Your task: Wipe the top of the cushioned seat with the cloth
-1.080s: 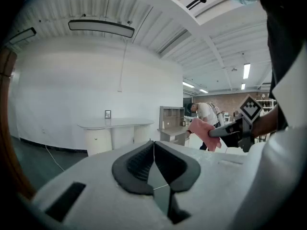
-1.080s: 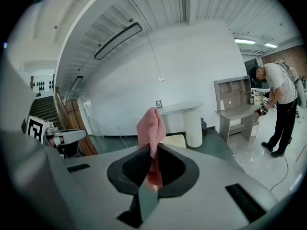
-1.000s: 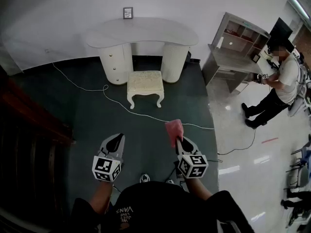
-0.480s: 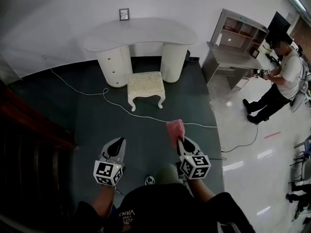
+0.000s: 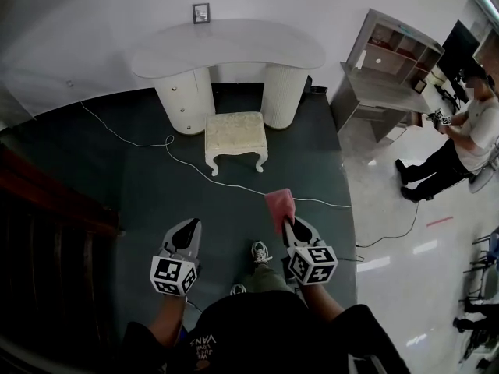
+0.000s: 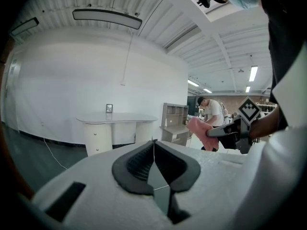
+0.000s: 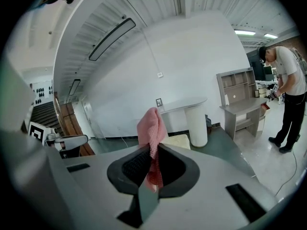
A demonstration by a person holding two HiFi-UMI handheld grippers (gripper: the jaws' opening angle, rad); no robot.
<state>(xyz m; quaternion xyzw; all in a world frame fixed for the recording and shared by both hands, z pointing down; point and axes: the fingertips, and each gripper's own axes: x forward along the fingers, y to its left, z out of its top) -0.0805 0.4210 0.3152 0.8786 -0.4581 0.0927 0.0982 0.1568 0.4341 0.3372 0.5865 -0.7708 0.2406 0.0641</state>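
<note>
Between the black ribbed pads of my right gripper [image 5: 285, 224] sits the pink cloth [image 5: 279, 204], pinched tight. Its knobbly, waffle-like weave stands up past the jaw tips in a soft fold, and the rest runs back between the pads. Off to that gripper's left and level with it, my left gripper [image 5: 187, 226] has its jaws pressed together with nothing in them. Well ahead of both grippers stands the cushioned seat [image 5: 233, 131], a small cream stool with a squarish, padded, patterned top and curved legs; the cloth is well apart from it. Just behind the seat is a white dressing table [image 5: 226, 41] with a kidney-shaped top on two rounded pedestals, and a small framed picture [image 5: 201, 12] stands upright at its back edge. A thin white cable [image 5: 234, 185] snakes over the dark green floor [image 5: 132, 193] between my grippers and the seat. Further ahead and to the right of my right gripper, a grey desk [image 5: 374, 96] carries an open shelf unit [image 5: 394, 45]; its compartments hold a few things too small to tell.
</note>
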